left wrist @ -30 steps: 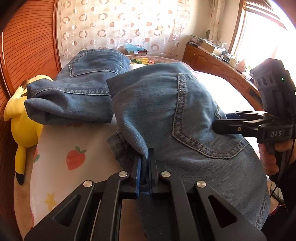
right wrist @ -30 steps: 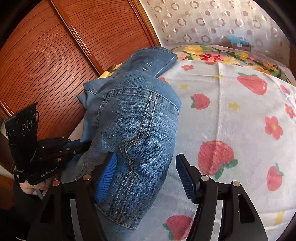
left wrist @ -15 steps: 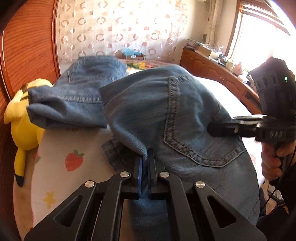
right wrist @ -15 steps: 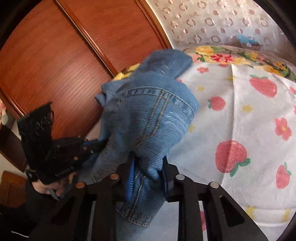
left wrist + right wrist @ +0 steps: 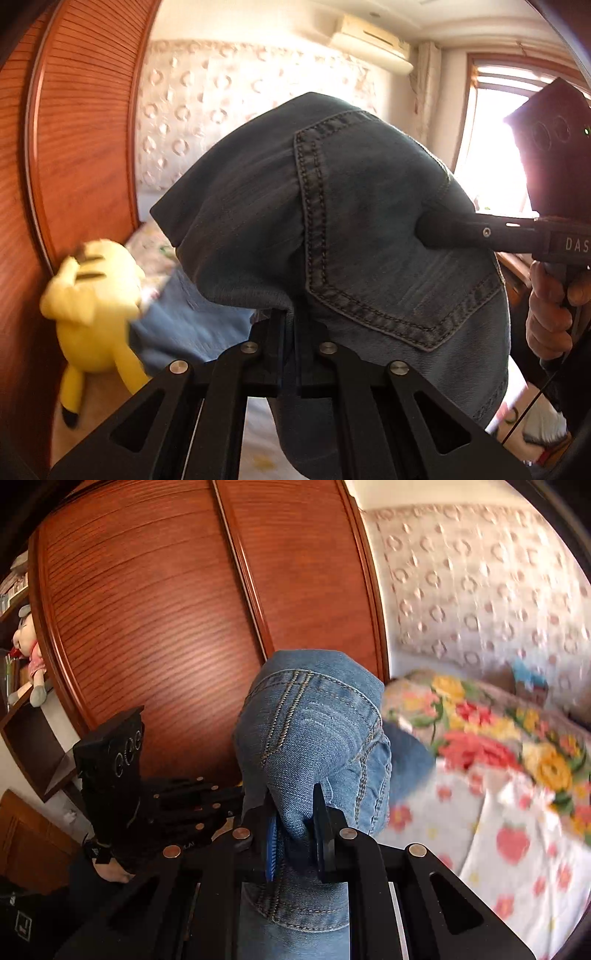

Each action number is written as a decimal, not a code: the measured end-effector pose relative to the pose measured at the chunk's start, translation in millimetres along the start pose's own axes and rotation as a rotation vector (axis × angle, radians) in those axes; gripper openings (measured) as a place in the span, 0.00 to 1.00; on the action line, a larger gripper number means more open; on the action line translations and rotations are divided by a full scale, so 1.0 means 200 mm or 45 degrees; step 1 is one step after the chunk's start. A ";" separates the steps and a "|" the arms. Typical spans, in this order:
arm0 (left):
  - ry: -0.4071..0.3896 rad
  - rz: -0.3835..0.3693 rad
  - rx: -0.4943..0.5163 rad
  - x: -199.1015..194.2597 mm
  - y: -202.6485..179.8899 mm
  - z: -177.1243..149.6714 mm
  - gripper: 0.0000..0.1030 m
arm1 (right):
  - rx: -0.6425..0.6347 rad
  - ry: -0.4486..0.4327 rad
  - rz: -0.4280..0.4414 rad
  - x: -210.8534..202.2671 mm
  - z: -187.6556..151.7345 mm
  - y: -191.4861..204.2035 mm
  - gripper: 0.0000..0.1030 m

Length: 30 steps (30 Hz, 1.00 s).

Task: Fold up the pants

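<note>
Ribbed wooden wardrobe doors. Padded ring-pattern wall. Air conditioner mounted high. Bright window. Bed with strawberry-print sheet. Shelf beside wardrobe.

My bed wears a strawberry-print sheet, a flowered blanket lying farther back on it and a yellow plush toy at its edge.

Left tool and right tool are both clamped tight, raised.
</note>
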<state>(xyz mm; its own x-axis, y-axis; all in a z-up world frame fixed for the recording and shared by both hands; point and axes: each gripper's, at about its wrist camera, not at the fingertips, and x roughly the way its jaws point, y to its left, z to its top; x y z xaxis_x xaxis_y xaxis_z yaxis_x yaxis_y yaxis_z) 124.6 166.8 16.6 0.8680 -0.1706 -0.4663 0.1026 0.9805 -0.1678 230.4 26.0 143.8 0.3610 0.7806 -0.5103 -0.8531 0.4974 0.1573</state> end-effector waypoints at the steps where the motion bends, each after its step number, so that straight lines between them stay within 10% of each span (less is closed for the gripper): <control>1: -0.009 0.016 -0.009 0.00 0.04 0.04 0.04 | -0.003 -0.009 0.016 0.03 0.04 0.00 0.14; 12: -0.074 0.248 -0.024 0.01 0.49 0.43 0.05 | 0.074 -0.204 0.257 0.50 0.34 -0.19 0.14; 15: 0.035 0.269 -0.056 0.25 0.58 0.43 0.08 | 0.265 -0.159 0.176 0.82 0.16 -0.48 0.20; 19: 0.210 0.250 -0.077 0.60 0.62 0.27 0.08 | 0.324 0.187 -0.169 1.27 -0.16 -0.76 0.28; 22: 0.281 0.209 -0.044 0.72 0.58 0.18 0.08 | 0.338 0.159 -0.125 1.23 -0.22 -0.87 0.53; 30: 0.358 0.201 -0.007 0.75 0.48 0.03 0.08 | 0.181 0.055 -0.227 0.99 -0.08 -0.79 0.53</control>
<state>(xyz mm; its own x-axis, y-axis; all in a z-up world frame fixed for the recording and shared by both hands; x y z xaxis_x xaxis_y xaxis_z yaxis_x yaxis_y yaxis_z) 267.4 235.4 -65.1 0.7047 -0.0373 -0.7086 -0.0263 0.9966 -0.0786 431.7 96.3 4.4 0.4821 0.6601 -0.5760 -0.7144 0.6768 0.1777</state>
